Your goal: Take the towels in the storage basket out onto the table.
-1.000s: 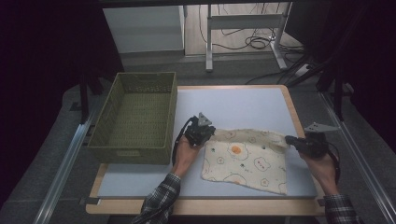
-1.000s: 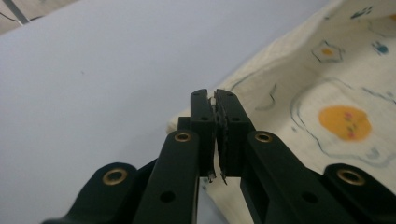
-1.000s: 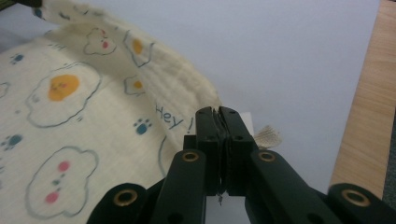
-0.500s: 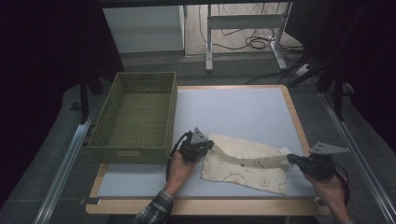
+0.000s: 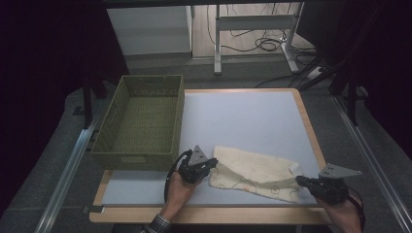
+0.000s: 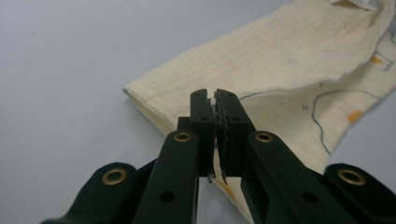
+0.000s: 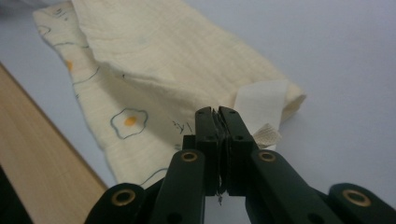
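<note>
With both grippers clamped on fabric, this reads as mid-fold on the cloth [image 5: 255,173]. Near edge first: right gripper [image 5: 302,181] sits at the table's near right, jaws pressed together on the cloth's right-hand corner; in the right gripper view [image 7: 219,116] a sliver of fabric shows between the pads and a white care tag [image 7: 258,108] sits just beyond the tips. Left gripper [image 5: 210,167] sits near the middle of the near side, jaws likewise pinching the cloth's left corner; the left gripper view [image 6: 215,103] shows a thin edge of fabric caught between the pads.

Cloth is cream with fried-egg prints, lying on the pale blue mat [image 5: 243,116] close to the near wooden table edge [image 5: 214,213]. Top layer is doubled over the printed layer, plain side up, but a strip of print remains exposed along the near side, so the fold isn't squared up.

Step in hand, my read: carrying the pinched edge over to finish a lengthwise fold. Next move calls for keeping both hands level and in step so the span between them stays taut, lining the held edge up with the layer below, then letting go of both corners together. Risk: uneven tension skews the fold or drags the bottom layer.

Farther back, green woven basket [image 5: 141,121] stands empty at the mat's left, apart from the cloth; likely the destination once folded.
</note>
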A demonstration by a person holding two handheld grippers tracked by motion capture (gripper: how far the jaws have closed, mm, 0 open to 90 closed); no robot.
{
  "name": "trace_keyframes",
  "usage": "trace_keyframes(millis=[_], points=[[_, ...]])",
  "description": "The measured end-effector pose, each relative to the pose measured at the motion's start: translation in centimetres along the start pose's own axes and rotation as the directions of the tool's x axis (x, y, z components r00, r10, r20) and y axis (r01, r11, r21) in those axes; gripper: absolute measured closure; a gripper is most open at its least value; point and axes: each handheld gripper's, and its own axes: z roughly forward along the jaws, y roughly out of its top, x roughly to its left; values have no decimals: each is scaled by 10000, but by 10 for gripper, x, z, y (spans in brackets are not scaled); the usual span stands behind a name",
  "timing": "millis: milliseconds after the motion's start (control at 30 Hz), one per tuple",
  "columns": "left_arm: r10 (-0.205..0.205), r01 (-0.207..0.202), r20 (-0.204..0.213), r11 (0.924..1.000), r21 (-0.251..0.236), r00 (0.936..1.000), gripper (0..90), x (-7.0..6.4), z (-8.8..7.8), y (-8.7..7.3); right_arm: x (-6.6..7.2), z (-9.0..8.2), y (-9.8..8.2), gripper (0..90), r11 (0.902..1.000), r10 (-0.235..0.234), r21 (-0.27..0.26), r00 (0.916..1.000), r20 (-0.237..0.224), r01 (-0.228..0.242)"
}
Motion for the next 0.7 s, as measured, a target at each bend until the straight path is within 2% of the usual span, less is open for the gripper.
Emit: trace_keyframes(millis=[100, 200, 367, 500, 633, 700], points=[[-55, 54, 132, 10000, 62, 9999, 861, -3, -3, -5, 4, -1, -5, 871, 9999, -65, 126, 10000, -21, 66], [61, -65, 145, 9996, 262, 9999, 861, -7, -4, -10, 8, -4, -10, 870, 9999, -35, 134, 9999, -128, 37], [-111, 109, 302, 9999, 81, 9995, 862, -12, -11, -15, 15, -10, -15, 868, 10000, -12, 3, 9993, -369, 12], [-337, 336, 441, 9994, 31, 9985, 862, -13, -14, -21, 20, -10, -18, 860, 9999, -81, 131, 9987, -506, 88], [-522, 516, 510, 9986, 139, 9973, 858, -12, -14, -26, 19, -8, -23, 819, 9997, 102, 238, 9979, -639, -86], [-679, 683, 617, 9977, -49, 9958, 861, -12, -16, -27, 18, -11, -23, 817, 9998, 170, 152, 9978, -646, -160]])
